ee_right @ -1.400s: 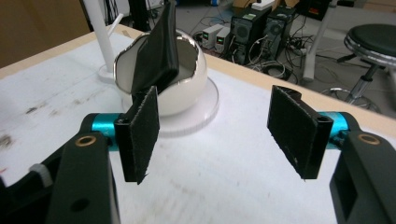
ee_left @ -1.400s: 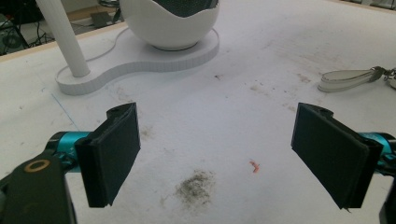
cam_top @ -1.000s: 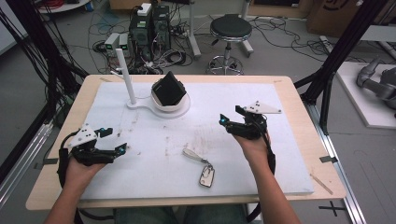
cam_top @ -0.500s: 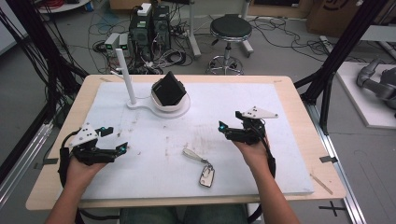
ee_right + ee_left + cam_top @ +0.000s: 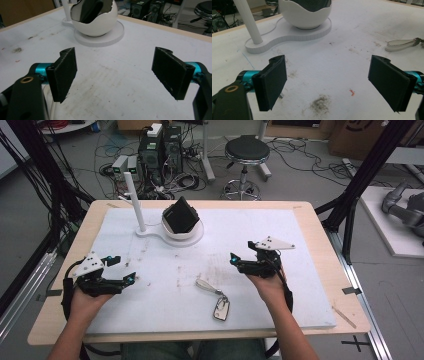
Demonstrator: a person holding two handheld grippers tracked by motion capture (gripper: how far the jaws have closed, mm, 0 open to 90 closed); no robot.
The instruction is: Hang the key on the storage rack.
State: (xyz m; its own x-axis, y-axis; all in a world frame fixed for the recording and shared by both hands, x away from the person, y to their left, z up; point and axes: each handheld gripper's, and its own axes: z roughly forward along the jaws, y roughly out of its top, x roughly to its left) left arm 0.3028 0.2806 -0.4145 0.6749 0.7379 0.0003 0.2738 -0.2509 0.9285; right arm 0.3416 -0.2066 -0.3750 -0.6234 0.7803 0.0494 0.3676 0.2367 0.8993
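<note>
A key fob on a pale strap [image 5: 216, 300] lies on the white mat near the front edge, between my two hands. The strap's loop [image 5: 402, 44] also shows at the right of the left gripper view. My left gripper [image 5: 125, 269] rests at the mat's left side, open [image 5: 329, 85], nothing between its pads. My right gripper [image 5: 241, 253] hovers right of the fob, open [image 5: 115, 72]; its jaws have just been opening and nothing is between them. A white bowl [image 5: 184, 231] on a stand holds a black case [image 5: 90, 10].
The stand's flat base carries a white upright pole [image 5: 135, 202] left of the bowl [image 5: 304, 15]. The white mat [image 5: 300, 285] covers most of the wooden table [image 5: 345, 315]. Behind the table are a stool [image 5: 245, 155], computers and cables on the floor.
My right gripper has drifted slightly toward the near edge, and its jaws look a little wider. The left gripper and the key fob have stayed put.
</note>
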